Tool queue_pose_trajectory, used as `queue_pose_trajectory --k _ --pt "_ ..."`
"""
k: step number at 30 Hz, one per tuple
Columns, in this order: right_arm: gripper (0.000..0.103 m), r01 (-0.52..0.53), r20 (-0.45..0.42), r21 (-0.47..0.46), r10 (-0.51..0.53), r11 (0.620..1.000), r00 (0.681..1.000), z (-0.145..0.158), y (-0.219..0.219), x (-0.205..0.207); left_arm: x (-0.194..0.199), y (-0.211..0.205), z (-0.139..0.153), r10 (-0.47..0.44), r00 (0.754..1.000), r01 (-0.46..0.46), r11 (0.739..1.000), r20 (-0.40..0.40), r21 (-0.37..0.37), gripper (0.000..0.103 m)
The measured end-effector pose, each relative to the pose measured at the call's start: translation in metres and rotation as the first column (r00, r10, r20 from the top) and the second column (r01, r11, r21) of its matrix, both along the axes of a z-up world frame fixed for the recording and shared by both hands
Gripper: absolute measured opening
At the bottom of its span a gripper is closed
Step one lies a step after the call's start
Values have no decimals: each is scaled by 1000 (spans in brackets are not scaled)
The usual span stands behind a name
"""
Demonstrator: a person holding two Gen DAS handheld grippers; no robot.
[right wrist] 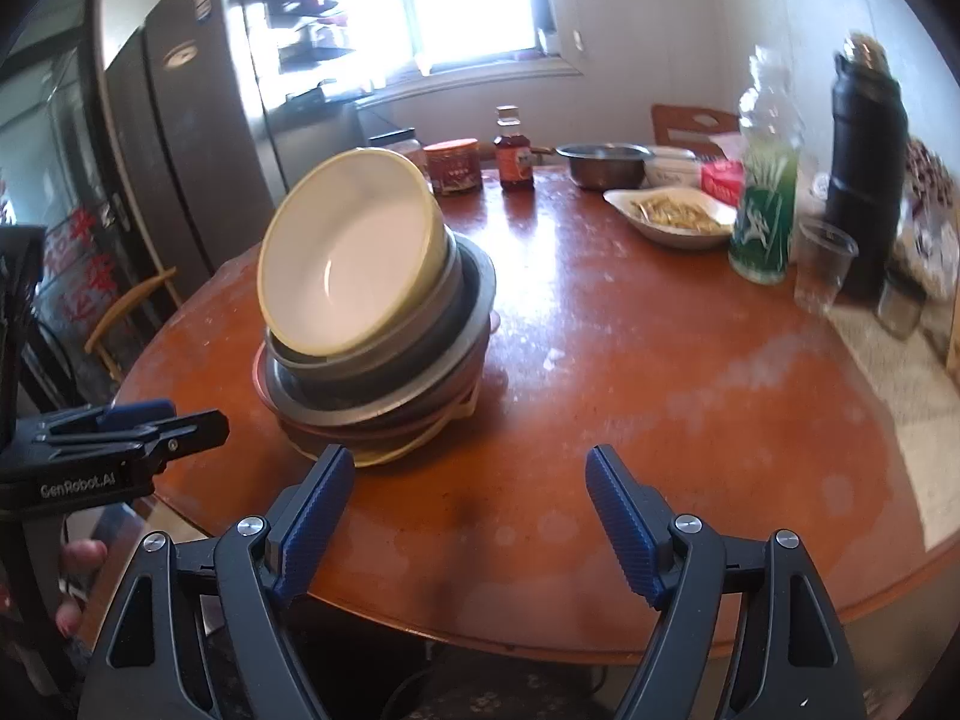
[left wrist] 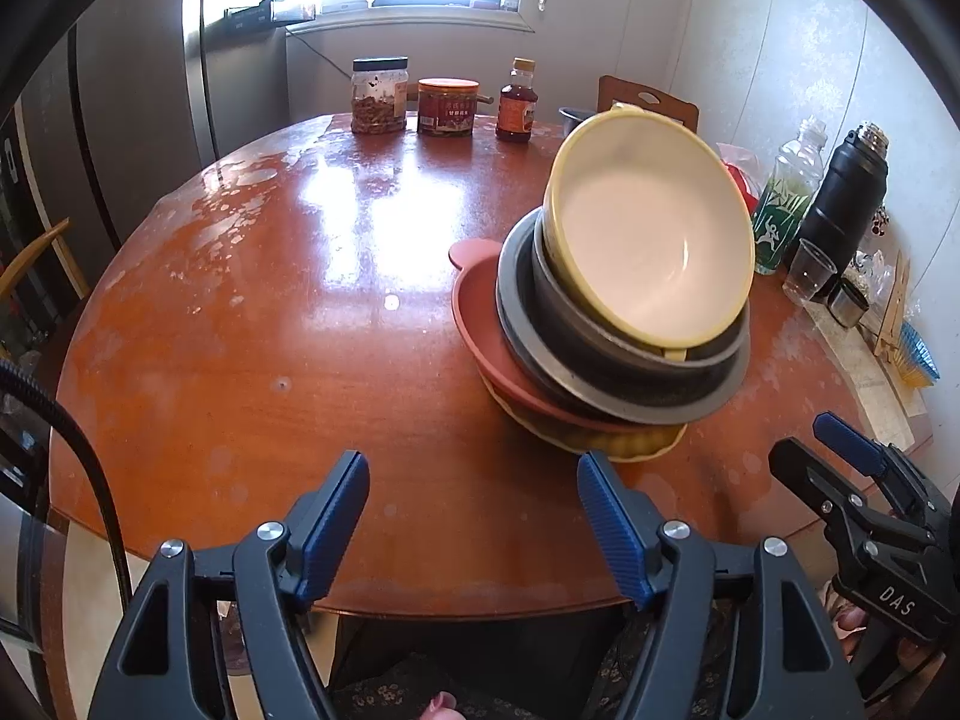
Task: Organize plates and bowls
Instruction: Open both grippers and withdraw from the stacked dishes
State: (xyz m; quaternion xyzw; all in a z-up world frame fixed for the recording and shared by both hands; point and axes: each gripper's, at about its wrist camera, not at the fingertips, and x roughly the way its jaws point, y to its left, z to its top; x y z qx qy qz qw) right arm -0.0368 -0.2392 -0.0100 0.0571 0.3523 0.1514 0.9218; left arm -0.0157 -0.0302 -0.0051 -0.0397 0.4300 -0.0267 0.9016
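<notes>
Sitting on a round, glossy red-brown wood table (left wrist: 252, 312), worn pale in patches, is 1 stack (left wrist: 606, 348) of dishes, right of centre in the left view, left of centre in the right view (right wrist: 372, 324). Count, top to bottom: 1 yellow bowl (left wrist: 651, 240) w/ white inside, tilted steeply so its mouth faces the cams; 1 dark grey bowl (left wrist: 600, 348) under it; 1 grey plate (left wrist: 516, 324) w/ wide rim; 1 terracotta plate (left wrist: 474, 300) w/ a small tab handle; 1 pale yellow plate (left wrist: 636, 450) at the bottom, scalloped edge. All look smooth, matte, round. Stack leans, not neatly nested.

Left tool (left wrist: 474, 504): both blue ribbed pads spread wide, nothing betw them, hovering near the table's near edge, just short of the stack. Right tool (right wrist: 468, 498): pads spread too, empty, stack just beyond its left pad.

Far side of the table: 3 containers in a row – 1 clear jar (left wrist: 379, 96) w/ black lid, 1 red tin (left wrist: 447, 107), 1 small amber bottle (left wrist: 517, 101). Right side: 1 steel bowl (right wrist: 603, 165), 1 white dish (right wrist: 672, 216) w/ food, 1 green-label clear bottle (right wrist: 765, 204), 1 black flask (right wrist: 867, 180), 1 clear plastic cup (right wrist: 822, 270). Fridge (right wrist: 180, 138) stands behind at left
</notes>
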Motion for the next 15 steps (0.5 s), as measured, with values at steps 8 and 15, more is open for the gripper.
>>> queue_pose_trajectory --k 8,15 --pt "81 7 -25 0 -7 1000 1000 -8 1 -2 -3 -4 -9 -15 1000 14 1000 -22 -7 73" --pt "81 1 -38 -9 -1 1000 999 -13 6 -3 -4 -3 -12 -11 999 11 1000 -31 -10 73"
